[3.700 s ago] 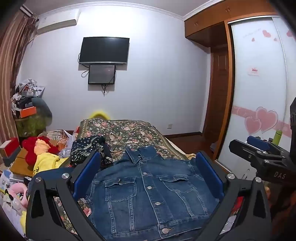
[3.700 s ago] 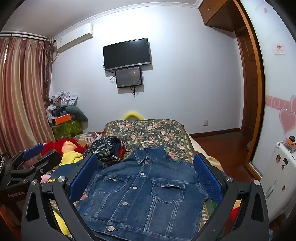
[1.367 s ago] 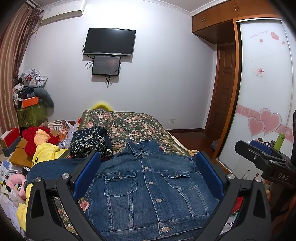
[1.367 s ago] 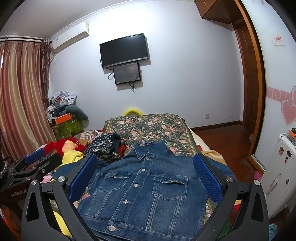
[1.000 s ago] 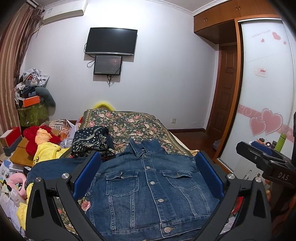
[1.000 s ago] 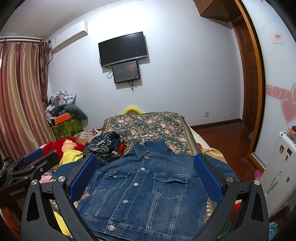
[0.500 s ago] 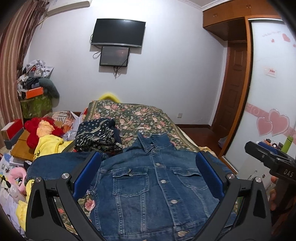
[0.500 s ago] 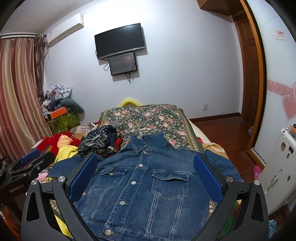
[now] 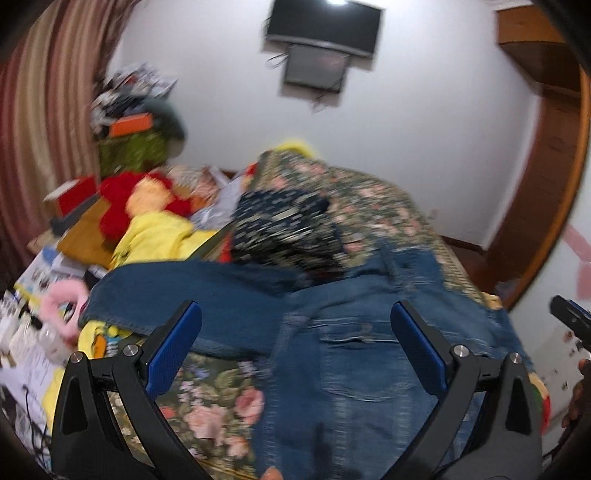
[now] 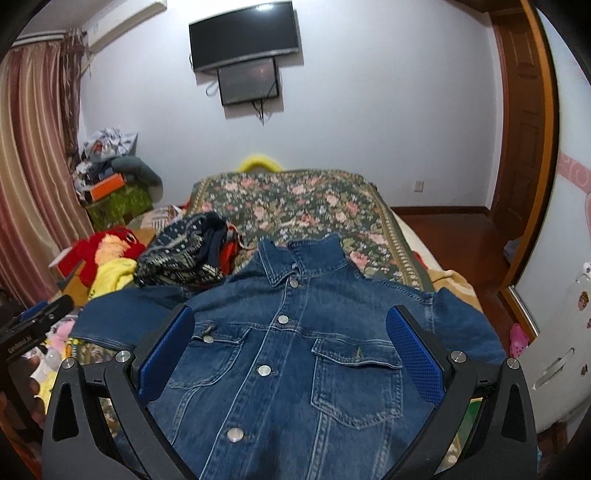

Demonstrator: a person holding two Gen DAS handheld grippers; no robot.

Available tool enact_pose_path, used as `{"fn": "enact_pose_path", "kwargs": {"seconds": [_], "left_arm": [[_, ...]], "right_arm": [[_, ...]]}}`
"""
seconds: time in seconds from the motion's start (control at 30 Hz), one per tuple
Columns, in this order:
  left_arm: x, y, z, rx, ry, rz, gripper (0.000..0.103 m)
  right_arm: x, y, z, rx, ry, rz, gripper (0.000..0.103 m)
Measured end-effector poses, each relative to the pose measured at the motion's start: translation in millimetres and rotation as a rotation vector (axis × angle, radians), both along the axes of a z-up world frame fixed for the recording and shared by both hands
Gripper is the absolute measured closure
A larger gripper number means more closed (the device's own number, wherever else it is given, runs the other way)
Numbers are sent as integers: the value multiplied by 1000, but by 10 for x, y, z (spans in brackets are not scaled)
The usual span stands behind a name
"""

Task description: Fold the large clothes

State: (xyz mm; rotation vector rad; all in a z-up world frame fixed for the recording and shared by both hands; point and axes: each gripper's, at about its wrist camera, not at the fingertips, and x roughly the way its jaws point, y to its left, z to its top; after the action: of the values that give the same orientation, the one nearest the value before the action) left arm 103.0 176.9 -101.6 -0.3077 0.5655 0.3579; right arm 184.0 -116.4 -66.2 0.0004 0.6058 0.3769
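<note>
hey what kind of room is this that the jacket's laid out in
Most likely a home bedroom. A bed with a floral cover holds the denim jacket, a TV hangs on the far wall, and striped curtains run down the left side.

The jacket [image 10: 295,350] is spread front-up on the bed [image 10: 295,206], with a heap of clothes [image 10: 184,254] set behind its left shoulder.

Black tongs [image 10: 290,354] with blue pads [image 10: 413,360] and silver screws [image 10: 458,356].
</note>
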Motion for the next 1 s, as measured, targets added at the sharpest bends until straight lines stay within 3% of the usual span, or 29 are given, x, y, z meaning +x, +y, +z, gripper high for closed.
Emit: {"fn": "enact_pose_path", "kwargs": {"seconds": [0.17,0.33,0.53,0.7,0.87,1.0], "left_arm": [[99,514,-480,-84,97,92,0],[108,1040,-909,-221,182,131,0],[23,1625,-1195,-356,179,216,0],[-4,2082,-1414,-507,169,243,1],[57,2374,-1640,-644,141,254,9],[120,2490,-1704,-650,133,284,10]], "right_arm": [[228,96,-170,-47,40,-57,0],[445,175,-422,-88,165,-65,0],[671,205,-721,-44,348,-72,0],[750,268,-838,-58,392,-73,0],[806,318,-862,-42,407,-57,0],[863,305,-886,-8,429,-58,0]]}}
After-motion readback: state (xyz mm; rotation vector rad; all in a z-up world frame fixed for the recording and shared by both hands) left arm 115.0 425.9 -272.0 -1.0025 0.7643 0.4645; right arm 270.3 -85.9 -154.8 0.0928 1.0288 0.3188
